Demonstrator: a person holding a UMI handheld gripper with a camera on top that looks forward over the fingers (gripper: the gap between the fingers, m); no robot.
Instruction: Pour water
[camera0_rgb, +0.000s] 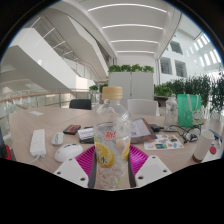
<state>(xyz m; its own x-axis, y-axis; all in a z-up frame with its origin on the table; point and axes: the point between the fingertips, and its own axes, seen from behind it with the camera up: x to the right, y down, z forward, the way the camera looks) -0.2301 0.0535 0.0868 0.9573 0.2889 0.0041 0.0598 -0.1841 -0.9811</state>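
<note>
A clear plastic bottle (111, 140) with a pale cap and a label showing lemon slices stands upright between my fingers. My gripper (112, 168) is shut on the bottle, with the magenta pads (136, 158) pressing on both of its sides. The bottle's lower part holds clear liquid. A clear glass (172, 104) stands on the table beyond and to the right, in front of a green object.
A long table (40, 120) carries a white power strip (38, 143), a white mouse (68, 152), a dark phone (71, 129), papers and a tissue box (141, 106). Green plants (205, 90) and a white cabinet (132, 82) stand beyond.
</note>
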